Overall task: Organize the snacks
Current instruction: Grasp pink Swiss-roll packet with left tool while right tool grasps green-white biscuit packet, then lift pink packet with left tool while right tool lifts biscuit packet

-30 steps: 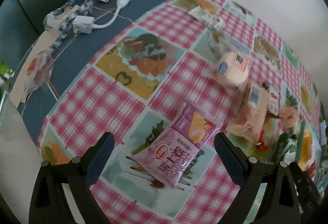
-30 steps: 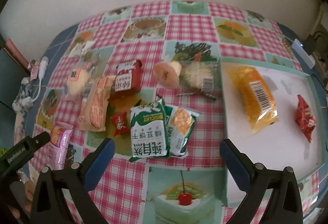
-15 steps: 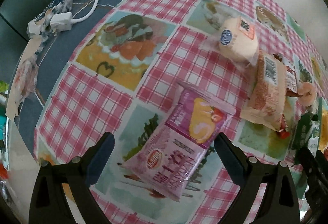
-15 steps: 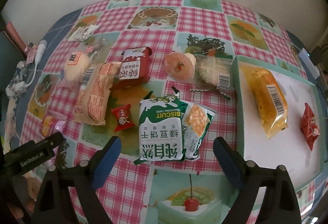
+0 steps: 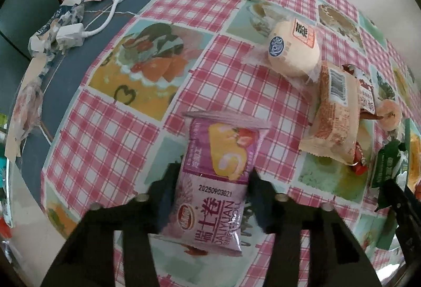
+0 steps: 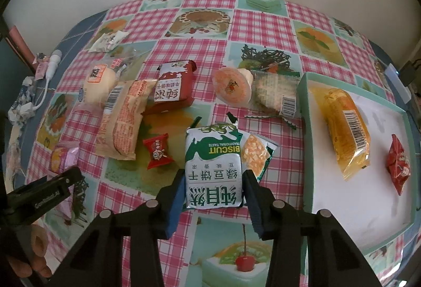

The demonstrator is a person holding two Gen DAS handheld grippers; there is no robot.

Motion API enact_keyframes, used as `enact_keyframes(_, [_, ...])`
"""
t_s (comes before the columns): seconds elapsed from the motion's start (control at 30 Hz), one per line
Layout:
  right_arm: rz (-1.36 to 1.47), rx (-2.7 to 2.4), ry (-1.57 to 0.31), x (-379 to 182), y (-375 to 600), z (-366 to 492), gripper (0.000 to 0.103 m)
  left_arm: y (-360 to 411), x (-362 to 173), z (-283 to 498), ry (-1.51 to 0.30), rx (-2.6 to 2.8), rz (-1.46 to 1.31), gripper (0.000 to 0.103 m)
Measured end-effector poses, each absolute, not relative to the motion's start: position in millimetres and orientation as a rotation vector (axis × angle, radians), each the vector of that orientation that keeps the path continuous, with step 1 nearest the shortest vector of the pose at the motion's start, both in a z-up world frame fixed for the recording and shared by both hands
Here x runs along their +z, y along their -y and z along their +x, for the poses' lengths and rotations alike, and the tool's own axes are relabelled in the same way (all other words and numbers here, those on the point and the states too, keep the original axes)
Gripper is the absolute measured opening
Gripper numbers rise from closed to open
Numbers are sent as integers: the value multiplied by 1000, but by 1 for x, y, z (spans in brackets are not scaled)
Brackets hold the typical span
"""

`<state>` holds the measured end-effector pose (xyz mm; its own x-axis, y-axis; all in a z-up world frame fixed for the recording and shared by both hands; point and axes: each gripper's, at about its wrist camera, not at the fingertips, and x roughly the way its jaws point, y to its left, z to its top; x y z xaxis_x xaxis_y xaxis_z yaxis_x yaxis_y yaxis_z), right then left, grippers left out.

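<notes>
Left wrist view: closing left hand-held gripper (image 5: 210,197) grips the pink packet (image 5: 215,182), lengthwise away from the camera.

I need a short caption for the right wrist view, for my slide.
Right tongs closing on a green biscuit pack, white tray beside it.

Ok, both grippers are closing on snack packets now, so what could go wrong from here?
1. The right gripper is closing low on the green biscuit packet; the orange-and-green packet tucked under its edge may drag along.
2. The left gripper is closing across the soft purple cake roll packet, which may crush or sag when lifted.
3. The tray has a raised rim, so a low carry could snag.
</notes>
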<state>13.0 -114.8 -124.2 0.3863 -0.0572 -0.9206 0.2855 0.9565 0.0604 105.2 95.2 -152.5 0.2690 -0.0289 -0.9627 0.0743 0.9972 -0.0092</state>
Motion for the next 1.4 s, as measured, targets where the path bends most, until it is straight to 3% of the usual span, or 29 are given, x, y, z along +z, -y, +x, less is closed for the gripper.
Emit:
enact_keyframes(0.47, [283,-225,-1089,-99,129,5,44,-99,-113,90,-1189,-74,34,43])
enact_keyframes(0.8, [353,-274,-1005,-71,159,-10,44,-66,-81,70,-1053,-130,124,43])
enact_keyframes(1.0, [390,-283,-985,-63,175,-18,38,-37,-70,58,-1016,-180,173,43])
enact_keyframes(1.4, [545,-234,-1150,-104,191,-22,40,-24,-111,60,-1195,-229,170,43])
